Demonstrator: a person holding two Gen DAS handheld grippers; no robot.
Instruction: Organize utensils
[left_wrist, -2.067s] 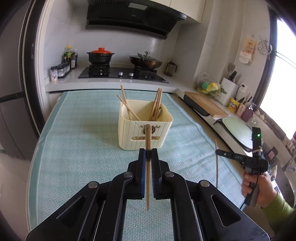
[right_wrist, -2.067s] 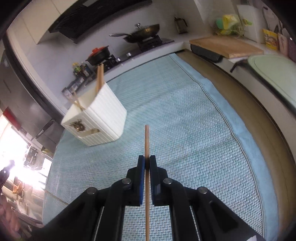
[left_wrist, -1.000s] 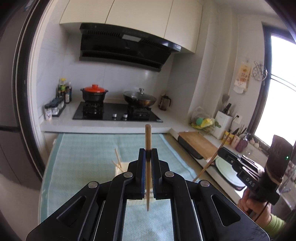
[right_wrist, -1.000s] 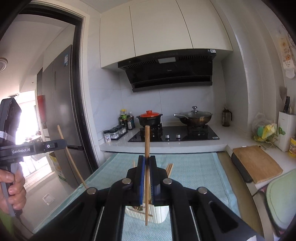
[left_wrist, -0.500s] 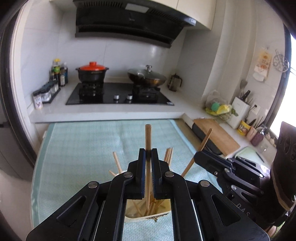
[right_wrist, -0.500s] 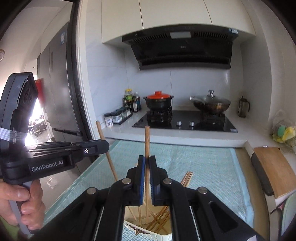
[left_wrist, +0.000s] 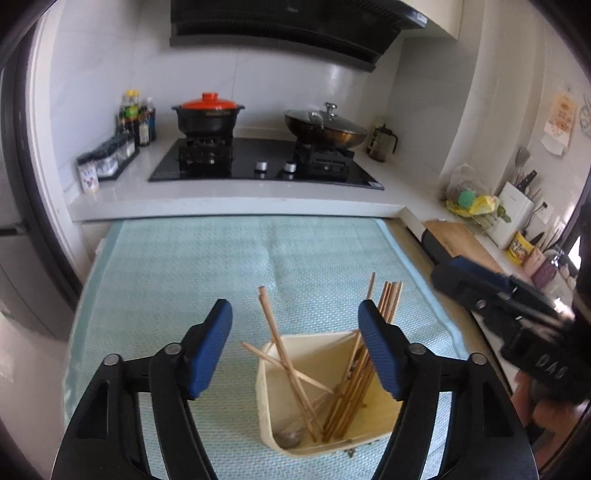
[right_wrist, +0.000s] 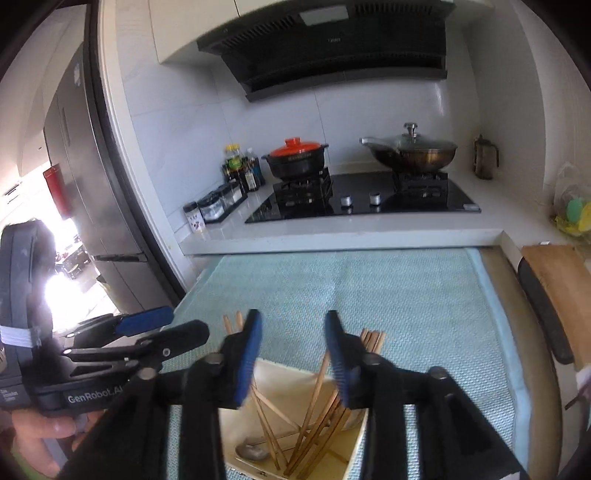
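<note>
Both hand-held grippers hang over the cream holder: the left hand-held gripper has its blue pads spread wide and its jaws are opening, nothing pressed between them; the right hand-held gripper has its jaws opening as well, less far apart, with nothing clamped either. Below and between the left one's fingers sits the utensil holder, a cream square tub on the pale green mat that covers the tabletop. Chopsticks stand inside it, a bundle leaning against the right wall and a few loose ones crossing toward the left, with a metal spoon lying at the bottom. From the right wrist view the same tub lies under the jaws, chopsticks fanned out. A person's hand grips the left tool's handle at the lower left. Beyond the mat runs a white counter with a black hob, a red-lidded pot and a lidded wok
</note>
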